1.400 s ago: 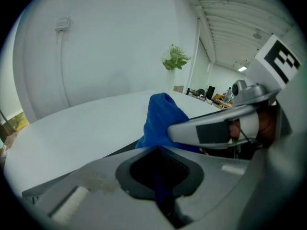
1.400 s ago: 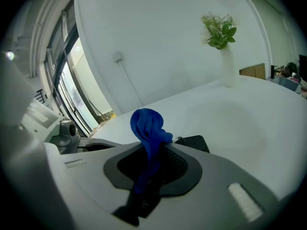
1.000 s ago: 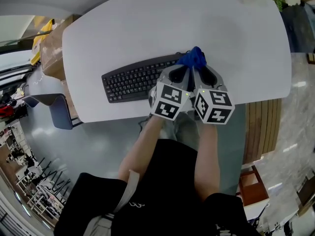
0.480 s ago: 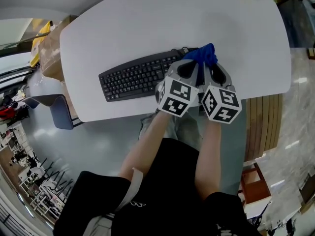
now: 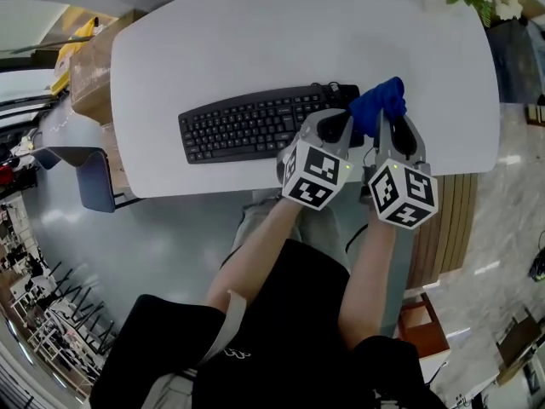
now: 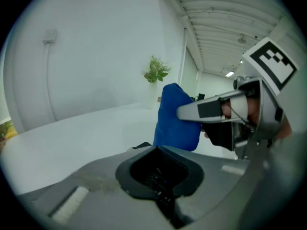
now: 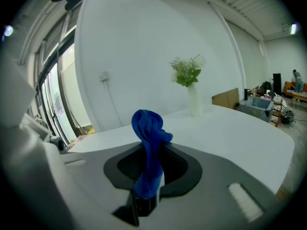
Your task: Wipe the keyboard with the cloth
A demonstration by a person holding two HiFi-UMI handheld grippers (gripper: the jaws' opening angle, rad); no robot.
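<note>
- While the right gripper (image 7: 146,202) has its jaws pressed together on the lower part of the blue cloth (image 7: 149,143), the rest of the cloth stands up above the jaws in a loose bunch, i.e. it is carried and does not lie on anything.
- In the head view the cloth is over the white table (image 5: 213,49), just beside the right end of the keyboard (image 5: 247,130). Cannot tell if it touches the keyboard edge.
- The left gripper (image 6: 166,202) has its jaws closed on each other w/ nothing between them. It sits just beside the right gripper, over the keyboard's right end.
- Handling, as a judgement: the cloth looks soft and v. light, w/ no stiffness. It folds and flops, so it will take the shape of whatever it is pushed on. It is not fragile and not slippery.
- The hold at one end is enough for carrying. For wiping, a hold nearer the middle would prob. give a wider pad under the jaws.
- The keyboard looks stiff, flat and fairly light. It may slide on the smooth table when rubbed, so the empty left gripper could press down one rim, e.g. the near edge, not the keys.
- Step in hand, prob.: bring the cloth down on the keys. No wiping contact is visible at this moment.
- Keys give under pressure, so light strokes along the rows seem the safe way.
</note>
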